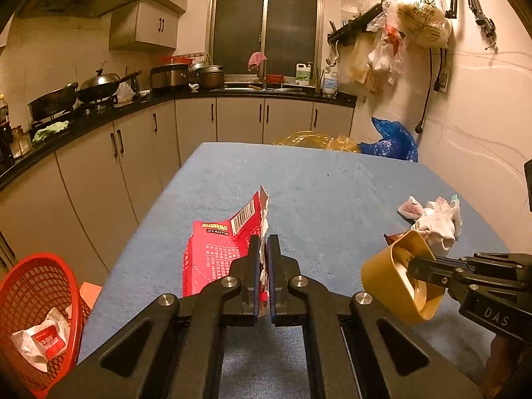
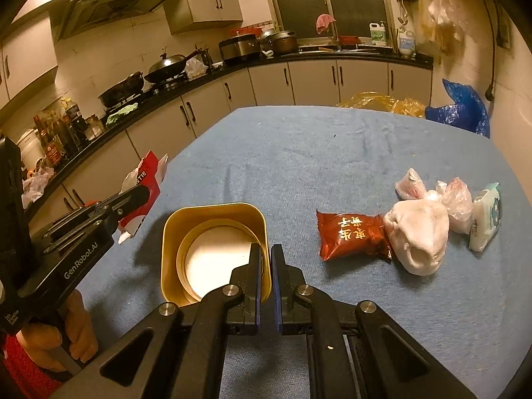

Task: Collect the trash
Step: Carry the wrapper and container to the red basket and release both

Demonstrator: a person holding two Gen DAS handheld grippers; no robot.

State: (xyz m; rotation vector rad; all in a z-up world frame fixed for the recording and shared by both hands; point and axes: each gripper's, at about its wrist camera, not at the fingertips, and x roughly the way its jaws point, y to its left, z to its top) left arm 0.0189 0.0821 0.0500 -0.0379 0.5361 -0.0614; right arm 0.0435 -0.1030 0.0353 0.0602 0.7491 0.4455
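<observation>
One red packet [image 1: 212, 252], one gold tin [image 2: 212, 249], one red basket [image 1: 40, 306].

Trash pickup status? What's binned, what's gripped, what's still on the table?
Done: one crumpled wrapper lies in the red basket. In hand: left gripper shut on the red packet; right gripper shut on the gold tin wall. Left on the blue cloth: brown snack pack, white sock, small bags, tissue pack.
</observation>
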